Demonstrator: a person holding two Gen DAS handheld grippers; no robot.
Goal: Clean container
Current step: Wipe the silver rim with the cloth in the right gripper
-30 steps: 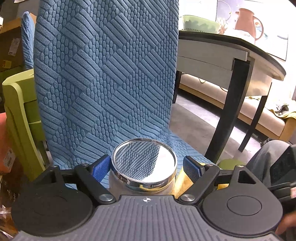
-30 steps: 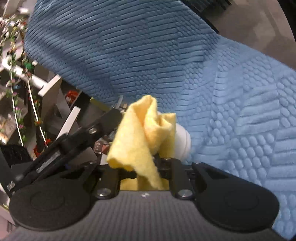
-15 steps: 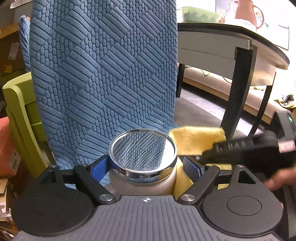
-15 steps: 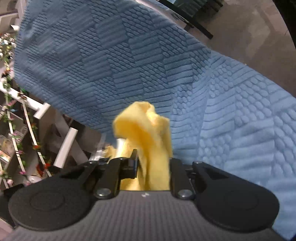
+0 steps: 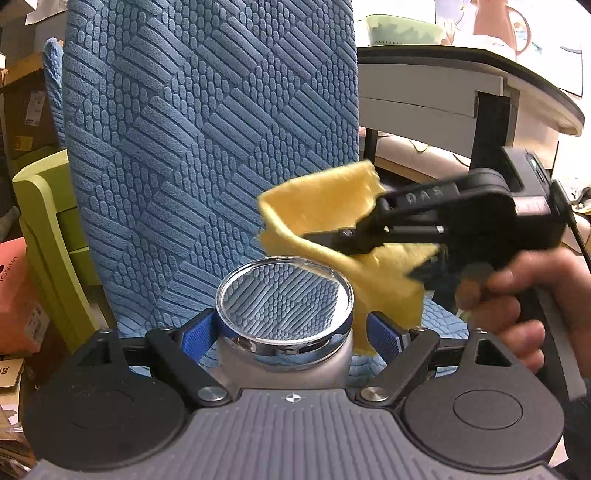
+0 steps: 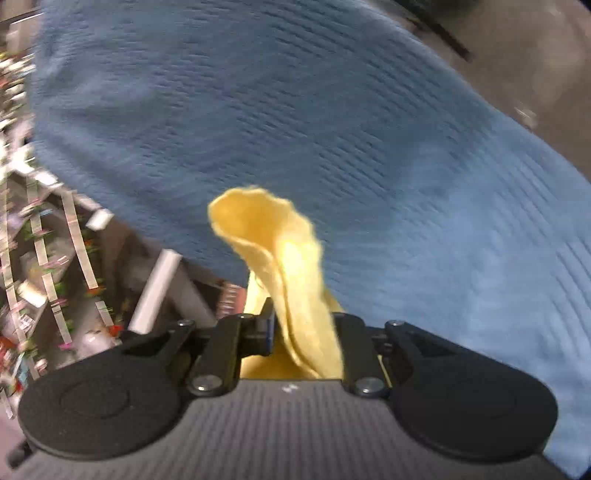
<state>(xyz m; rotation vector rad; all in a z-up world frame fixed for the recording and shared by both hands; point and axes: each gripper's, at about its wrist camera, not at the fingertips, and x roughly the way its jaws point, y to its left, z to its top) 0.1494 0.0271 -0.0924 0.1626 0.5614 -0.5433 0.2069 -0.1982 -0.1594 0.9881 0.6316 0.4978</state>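
A white container (image 5: pixel 284 360) with a shiny chrome lid (image 5: pixel 283 298) stands upright between the blue pads of my left gripper (image 5: pixel 291 332), which is shut on it. My right gripper (image 6: pixel 303 325) is shut on a yellow cloth (image 6: pixel 280 258). In the left wrist view the right gripper (image 5: pixel 373 229) holds the cloth (image 5: pixel 325 206) just above and to the right of the lid, its lower corner hanging past the container's right side. The container is out of the right wrist view.
A blue textured chair back (image 5: pixel 210 140) rises right behind the container; its seat (image 6: pixel 461 240) fills the right wrist view. A dark table (image 5: pixel 480 74) with a green bowl (image 5: pixel 402 31) stands at the right. A green chair (image 5: pixel 48 229) is at the left.
My right gripper has risen with the yellow cloth from beside the container's right side to above the lid's right edge. The left gripper still holds the container, a little closer to the chair back.
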